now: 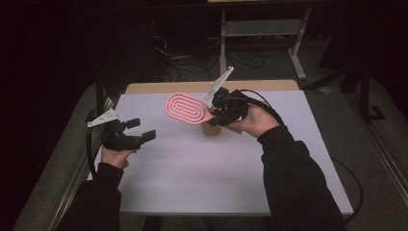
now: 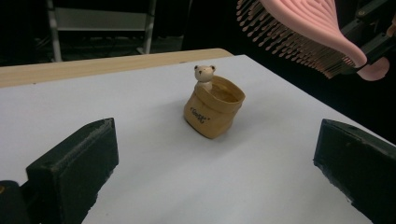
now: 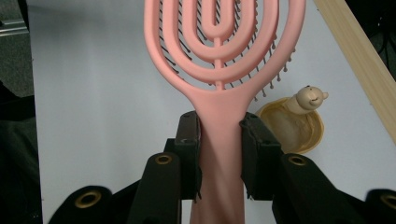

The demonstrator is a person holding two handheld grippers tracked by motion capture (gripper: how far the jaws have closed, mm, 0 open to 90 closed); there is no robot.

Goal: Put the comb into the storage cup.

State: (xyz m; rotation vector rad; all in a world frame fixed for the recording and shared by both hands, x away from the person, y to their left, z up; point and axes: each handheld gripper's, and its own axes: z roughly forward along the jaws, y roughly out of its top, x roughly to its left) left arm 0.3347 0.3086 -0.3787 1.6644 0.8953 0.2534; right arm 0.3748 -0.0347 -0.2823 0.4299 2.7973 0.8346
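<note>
Right hand-held gripper (image 3: 219, 140) pinches brush (image 3: 219, 56) by its handle, long axis pointing away from the jaws, bristles down, head in the air just above and beside the bear pot (image 2: 214, 108) on desk (image 1: 192, 168). Left hand-held gripper (image 1: 139, 130) spread, empty, well apart at desk's left edge. Nothing between brush and pot.

Hairbrush (image 3: 219, 70) head: cut off by the top edge of the right gripper view; handle end runs off the bottom edge.
Pouch (image 1: 210, 128): mostly hidden behind the right gripper (image 1: 215, 117) in the high view.
Pouch lettering (image 2: 198, 115): too small to read.
Left gripper (image 2: 215, 168) fingers: cropped by the bottom edge.
</note>
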